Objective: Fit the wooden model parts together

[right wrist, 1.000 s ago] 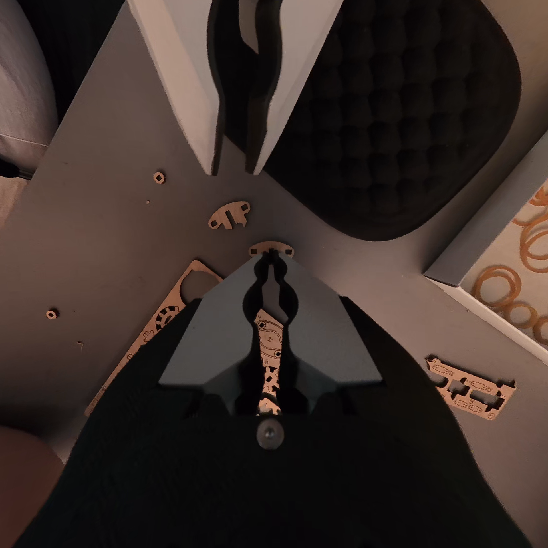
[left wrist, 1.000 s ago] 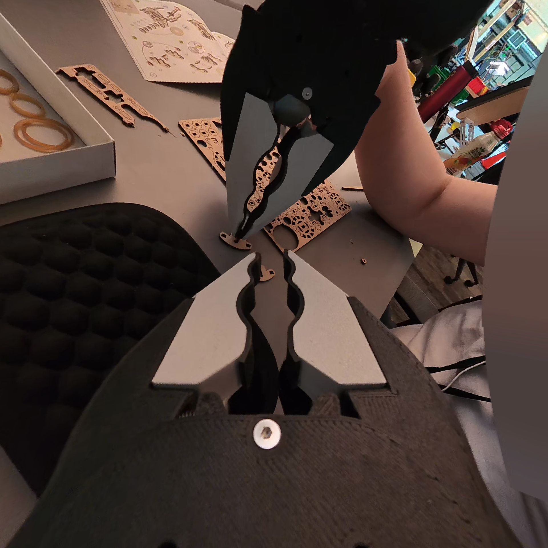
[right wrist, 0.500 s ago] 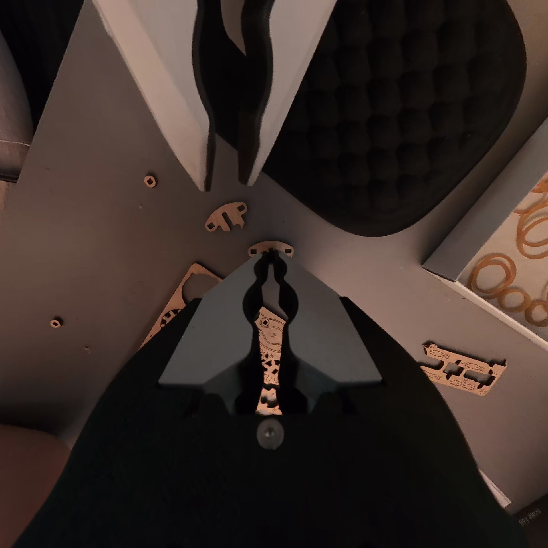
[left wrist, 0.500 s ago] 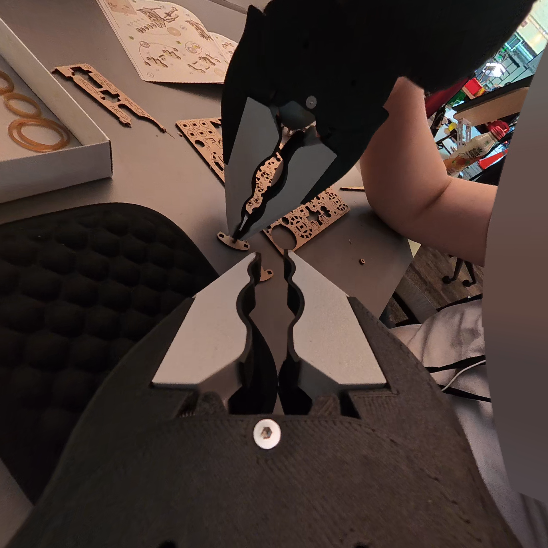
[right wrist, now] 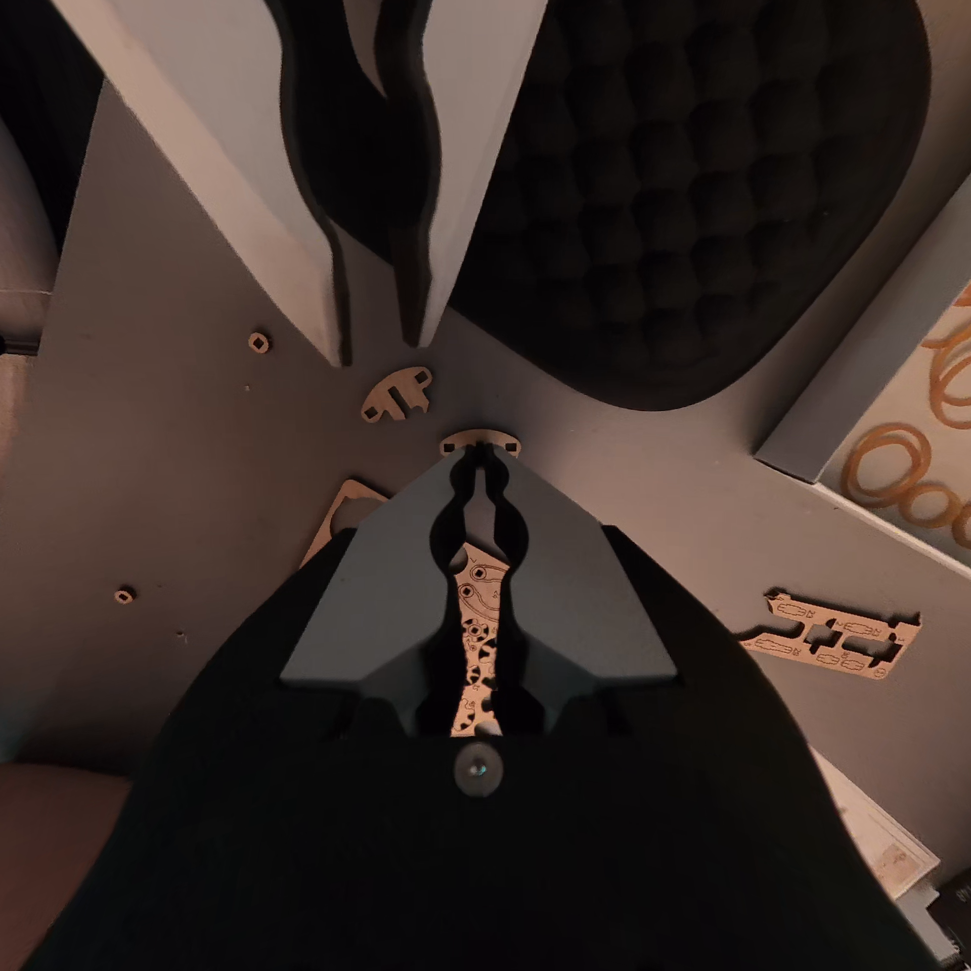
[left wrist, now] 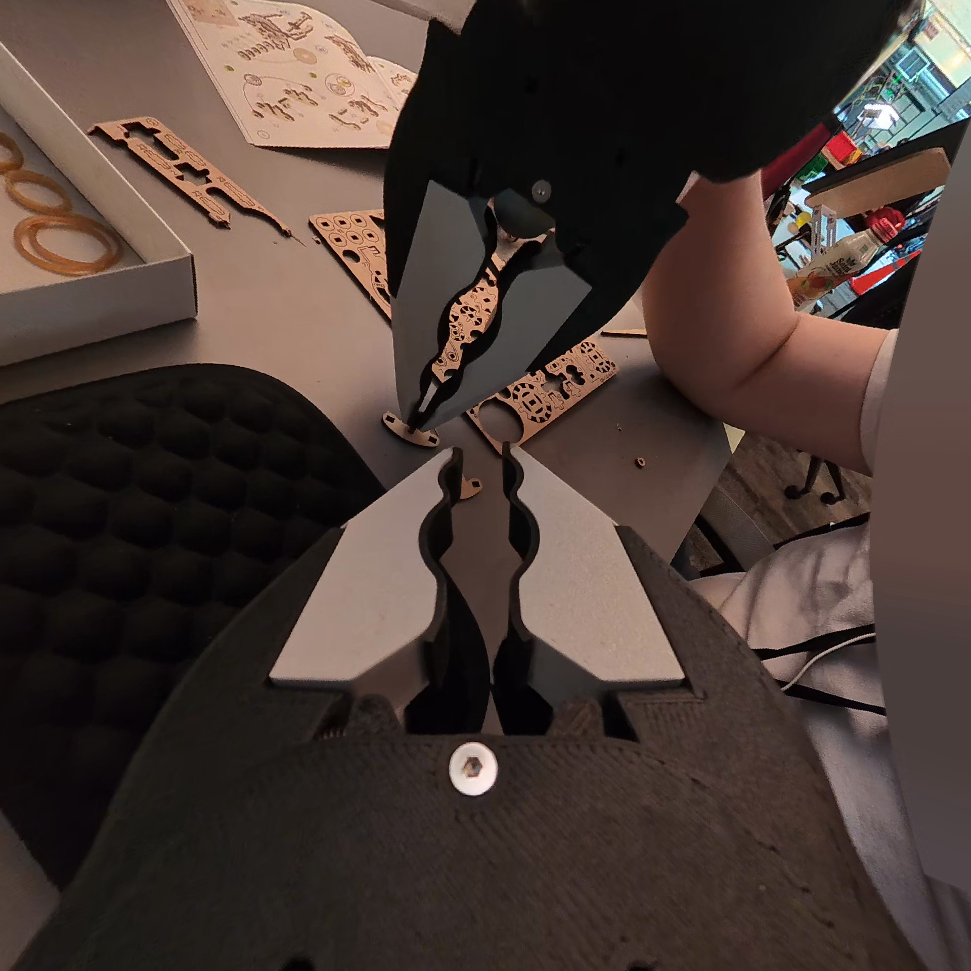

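A small half-round wooden piece (right wrist: 481, 438) lies on the grey table (right wrist: 157, 473). My right gripper (right wrist: 478, 451) is shut on its middle, tips down at the table. In the left wrist view the same piece (left wrist: 407, 426) sits under the right gripper (left wrist: 417, 420). A second small slotted wooden piece (right wrist: 396, 394) lies loose just beyond it. My left gripper (left wrist: 481, 452) is open with a narrow gap and empty. Its tips hover right over that second piece (left wrist: 471, 486), which is partly hidden by one of the fingers (left wrist: 378, 578). The left gripper (right wrist: 378, 352) also shows in the right wrist view.
A black dimpled foam pad (left wrist: 157, 525) lies beside both grippers. A white box (left wrist: 131, 220) holds rubber bands. A cut-out wooden sheet (left wrist: 546, 389), a wooden frame strip (left wrist: 178, 168) and an instruction sheet (left wrist: 305, 79) lie beyond. A person's arm (left wrist: 735, 341) rests at the table edge. My right fingertips sit around 7 centimeters from my left ones.
My left gripper has edged closer to the loose slotted piece. The right gripper has stayed on the half-round piece.
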{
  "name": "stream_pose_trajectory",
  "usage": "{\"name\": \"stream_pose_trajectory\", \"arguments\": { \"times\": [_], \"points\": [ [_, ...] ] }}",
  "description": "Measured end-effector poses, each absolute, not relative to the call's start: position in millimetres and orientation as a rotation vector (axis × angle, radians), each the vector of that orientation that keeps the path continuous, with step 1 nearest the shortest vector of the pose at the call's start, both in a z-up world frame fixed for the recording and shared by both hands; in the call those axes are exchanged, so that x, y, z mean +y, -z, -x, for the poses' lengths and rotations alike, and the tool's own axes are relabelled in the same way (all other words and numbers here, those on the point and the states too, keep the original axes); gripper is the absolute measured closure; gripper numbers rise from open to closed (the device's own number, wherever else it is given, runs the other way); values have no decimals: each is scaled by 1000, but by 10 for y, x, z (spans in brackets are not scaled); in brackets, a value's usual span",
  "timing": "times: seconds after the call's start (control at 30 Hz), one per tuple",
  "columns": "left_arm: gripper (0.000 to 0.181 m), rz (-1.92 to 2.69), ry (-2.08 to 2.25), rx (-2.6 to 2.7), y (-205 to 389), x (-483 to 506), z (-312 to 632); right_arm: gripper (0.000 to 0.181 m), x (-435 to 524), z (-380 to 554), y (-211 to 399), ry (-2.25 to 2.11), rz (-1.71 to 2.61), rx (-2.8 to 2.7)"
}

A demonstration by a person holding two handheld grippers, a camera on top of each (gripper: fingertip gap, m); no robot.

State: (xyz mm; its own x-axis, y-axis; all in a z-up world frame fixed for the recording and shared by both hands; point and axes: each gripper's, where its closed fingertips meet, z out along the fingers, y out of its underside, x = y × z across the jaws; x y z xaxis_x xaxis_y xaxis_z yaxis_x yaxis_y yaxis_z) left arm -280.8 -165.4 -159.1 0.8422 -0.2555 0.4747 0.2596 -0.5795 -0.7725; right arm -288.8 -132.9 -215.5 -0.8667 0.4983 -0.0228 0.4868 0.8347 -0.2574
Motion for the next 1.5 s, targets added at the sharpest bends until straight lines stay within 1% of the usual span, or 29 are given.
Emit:
{"name": "stream_pose_trajectory", "arguments": {
  "times": [0.03,0.93,1.5],
  "points": [
    [167,2077,691,-3,1587,-1654,2809,180,-1329,2888,2159,-397,782,-2965],
    [167,2075,688,-12,1579,-1668,2825,179,-1327,2891,2081,-544,726,-2955],
    [167,2076,693,-13,1596,-1670,2820,180,-1304,2849,2136,-499,730,-2988]
  ]
}}
